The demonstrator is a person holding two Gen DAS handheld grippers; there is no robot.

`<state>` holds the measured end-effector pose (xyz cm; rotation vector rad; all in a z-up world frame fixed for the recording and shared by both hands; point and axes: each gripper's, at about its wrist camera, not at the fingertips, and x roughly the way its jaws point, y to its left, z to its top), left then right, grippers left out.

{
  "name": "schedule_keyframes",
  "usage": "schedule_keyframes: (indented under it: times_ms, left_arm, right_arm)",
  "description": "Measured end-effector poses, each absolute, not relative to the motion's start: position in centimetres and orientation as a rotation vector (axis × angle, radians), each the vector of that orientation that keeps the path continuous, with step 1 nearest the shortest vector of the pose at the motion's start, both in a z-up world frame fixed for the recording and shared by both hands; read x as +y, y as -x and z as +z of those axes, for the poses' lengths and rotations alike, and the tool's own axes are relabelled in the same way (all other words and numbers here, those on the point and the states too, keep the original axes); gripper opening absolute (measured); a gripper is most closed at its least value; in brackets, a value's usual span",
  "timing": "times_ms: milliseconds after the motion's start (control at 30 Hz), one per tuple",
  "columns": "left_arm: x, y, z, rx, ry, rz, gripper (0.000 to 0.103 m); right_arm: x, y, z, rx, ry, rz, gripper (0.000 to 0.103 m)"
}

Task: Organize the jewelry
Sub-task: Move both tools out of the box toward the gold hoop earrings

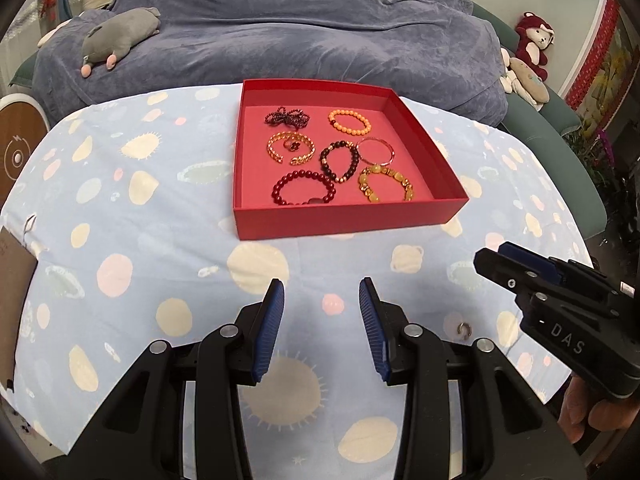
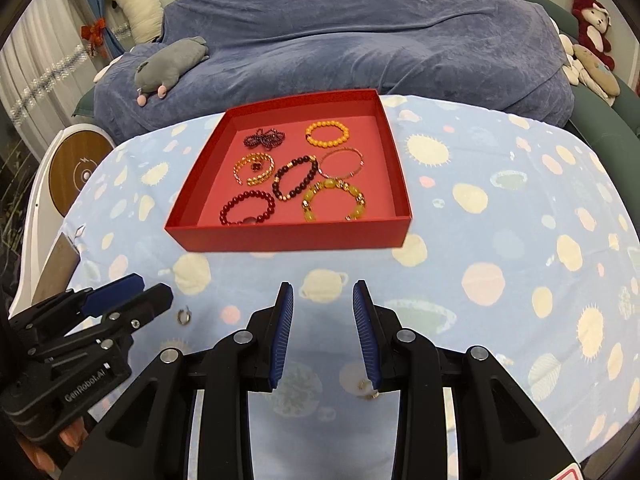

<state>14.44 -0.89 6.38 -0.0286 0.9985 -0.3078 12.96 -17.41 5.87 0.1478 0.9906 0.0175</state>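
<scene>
Red tray [image 1: 352, 220] sits on the bench [image 1: 120, 200], which is covered in a light-blue planet-print cloth. The tray is mid-bench and towards the far edge.

7 pieces in the tray:
- dark beaded bow-shaped piece [image 1: 287, 116], back left
- orange bead bracelet [image 1: 349, 121], back right
- gold open cuff [image 1: 289, 147], middle left, with a small dark ring lying inside it
- dark brown bead bracelet [image 1: 339, 161], centre
- thin pink-gold bangle [image 1: 376, 151], right of centre, touching the brown one
- red bead bracelet [image 1: 303, 193], front left
- yellow-green stone bracelet [image 1: 386, 184], front right

2 pieces are outside the tray, on the cloth:
- small silver hoop [image 1: 464, 330], between the two tools
- small gold piece [image 2: 368, 390], just under the right tool's right finger; can't tell what kind it is

2 tools, both over the near part of the bench and well short of the tray:
- left tool [image 1: 322, 292]: jaws partly apart, nothing between the blue pads
- right tool [image 2: 323, 294]: same, a moderate gap, nothing held

Part of a hand shows under each tool's grip.
</scene>
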Motion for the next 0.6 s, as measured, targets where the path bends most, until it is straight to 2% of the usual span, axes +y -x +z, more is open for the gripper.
schedule_keyframes:
  times_ms: [600]
  left_arm:
    - [2.0,-9.0,3.2,1.024,0.028,-0.214,0.037]
  right_arm:
    - [-20.0,-6.3,0.7,1.091,-0.174,-0.057,0.032]
